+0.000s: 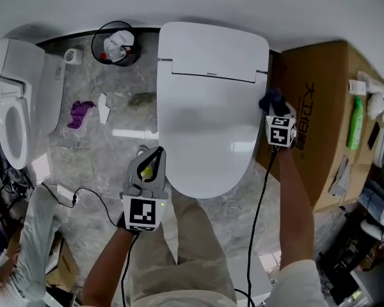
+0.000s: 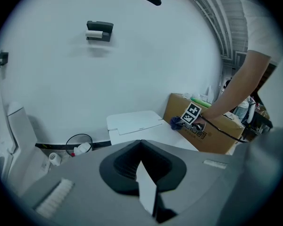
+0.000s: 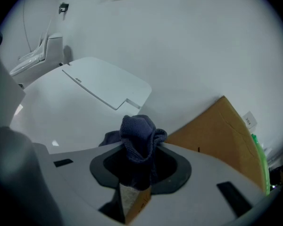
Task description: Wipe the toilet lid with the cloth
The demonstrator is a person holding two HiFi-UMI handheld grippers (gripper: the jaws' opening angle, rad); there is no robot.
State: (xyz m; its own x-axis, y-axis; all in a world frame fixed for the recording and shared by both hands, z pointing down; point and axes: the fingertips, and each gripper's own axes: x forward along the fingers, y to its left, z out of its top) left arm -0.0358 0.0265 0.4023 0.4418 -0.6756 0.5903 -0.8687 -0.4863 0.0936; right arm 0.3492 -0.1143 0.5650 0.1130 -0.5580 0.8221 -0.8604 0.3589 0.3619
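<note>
The white toilet lid lies closed in the middle of the head view. My right gripper is at the lid's right edge, shut on a bunched dark blue cloth. In the right gripper view the cloth sticks up out of the jaws, with the lid just beyond it. My left gripper hovers by the lid's front left rim, shut with nothing in it. In the left gripper view its jaws meet at a point, and the lid lies ahead.
A large cardboard box stands tight against the toilet's right side, with a green bottle behind it. A wire waste bin is at the back left. A purple rag and a cable lie on the floor. A second toilet stands far left.
</note>
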